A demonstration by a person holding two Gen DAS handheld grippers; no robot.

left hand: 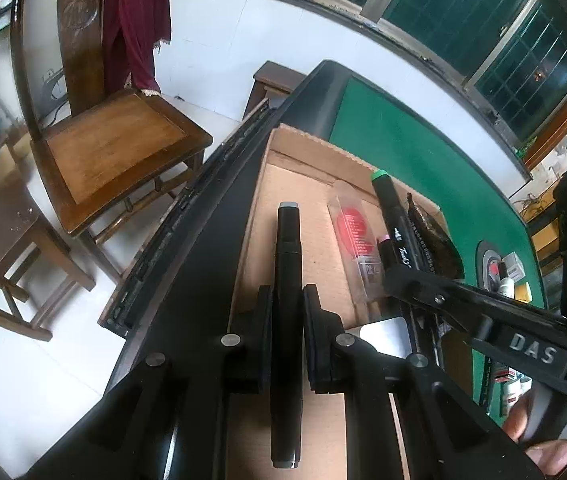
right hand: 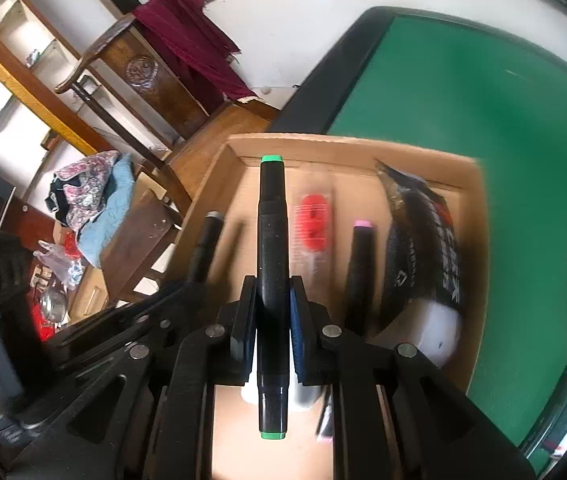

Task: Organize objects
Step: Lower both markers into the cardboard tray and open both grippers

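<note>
The left gripper is clamped on a grey-capped marker. The marker's long axis runs straight along the fingers: one grey end points forward over the cardboard box, the other sticks back toward the camera. The right gripper is closed the same way on a green-capped marker, also lined up with its fingers, green ends fore and aft. Both markers hang above the box floor, which sits on the green table. In the box lie a pink-capped marker, a clear pack with red print and a dark pouch, side by side and roughly parallel.
</note>
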